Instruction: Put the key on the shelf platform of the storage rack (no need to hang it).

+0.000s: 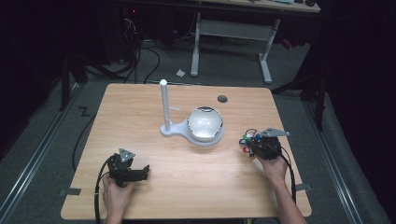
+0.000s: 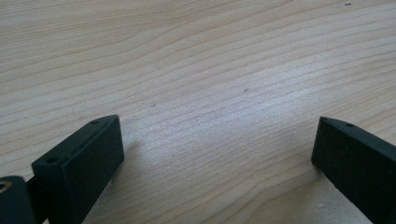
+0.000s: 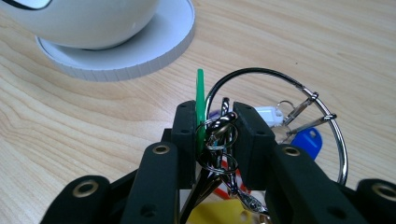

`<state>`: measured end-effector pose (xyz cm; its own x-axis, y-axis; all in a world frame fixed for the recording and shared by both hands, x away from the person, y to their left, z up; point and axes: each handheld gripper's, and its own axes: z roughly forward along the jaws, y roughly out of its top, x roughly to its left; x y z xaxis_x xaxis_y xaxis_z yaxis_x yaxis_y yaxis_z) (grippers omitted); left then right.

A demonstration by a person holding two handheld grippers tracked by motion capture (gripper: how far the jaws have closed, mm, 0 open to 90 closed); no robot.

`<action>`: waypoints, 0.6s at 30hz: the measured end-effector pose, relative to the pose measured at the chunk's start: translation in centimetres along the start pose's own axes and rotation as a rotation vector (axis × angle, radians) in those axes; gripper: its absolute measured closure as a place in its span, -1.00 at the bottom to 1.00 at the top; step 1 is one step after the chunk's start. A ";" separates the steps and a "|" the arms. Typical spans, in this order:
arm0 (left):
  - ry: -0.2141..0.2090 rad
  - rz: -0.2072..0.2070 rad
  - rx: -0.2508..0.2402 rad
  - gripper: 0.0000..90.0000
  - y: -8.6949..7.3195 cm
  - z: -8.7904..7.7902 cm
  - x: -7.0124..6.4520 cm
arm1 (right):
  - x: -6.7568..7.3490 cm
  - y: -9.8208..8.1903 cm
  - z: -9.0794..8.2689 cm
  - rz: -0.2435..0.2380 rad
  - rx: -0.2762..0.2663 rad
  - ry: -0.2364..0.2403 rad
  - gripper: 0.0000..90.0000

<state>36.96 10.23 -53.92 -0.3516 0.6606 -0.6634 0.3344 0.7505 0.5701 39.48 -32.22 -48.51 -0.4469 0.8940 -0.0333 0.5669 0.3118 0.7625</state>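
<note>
Right gripper (image 3: 215, 130): pinching key bunch (image 3: 280, 135) beside white bowl stand (image 3: 140, 56); left gripper (image 2: 217, 149): spread over bare table (image 2: 196, 60)

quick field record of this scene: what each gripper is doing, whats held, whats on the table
left gripper: open, jaws wide apart over bare wood, holding nothing
right gripper: shut on the key ring bunch
key ring bunch: large wire ring with coloured tags, green, blue, white and yellow among them
white bowl: sits on the round base of the white stand
white stand: upright post, mid table
table: light wood
</note>
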 end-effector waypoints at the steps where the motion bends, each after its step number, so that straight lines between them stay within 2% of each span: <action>1: 0.000 -0.001 0.000 -0.94 0.0 0.0 0.0 | 0.0 0.1 -0.2 -0.004 -0.009 -0.007 0.60; 5: 0.004 -0.009 0.001 -0.94 0.0 0.0 -0.1 | -0.1 0.4 -1.1 -0.015 -0.030 -0.015 0.60; 14: 0.006 -0.011 0.001 -0.94 0.0 0.0 -0.1 | -0.6 0.8 -2.6 -0.002 -0.047 -0.014 0.60; 18: 0.006 -0.011 0.001 -0.94 0.0 0.0 -0.1 | -0.7 1.3 -3.4 -0.014 -0.061 -0.012 0.60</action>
<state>36.96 10.17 -53.88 -0.3603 0.6525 -0.6667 0.3314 0.7576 0.5623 38.19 -33.48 -45.29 -0.4463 0.8934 -0.0519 0.5171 0.3048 0.7999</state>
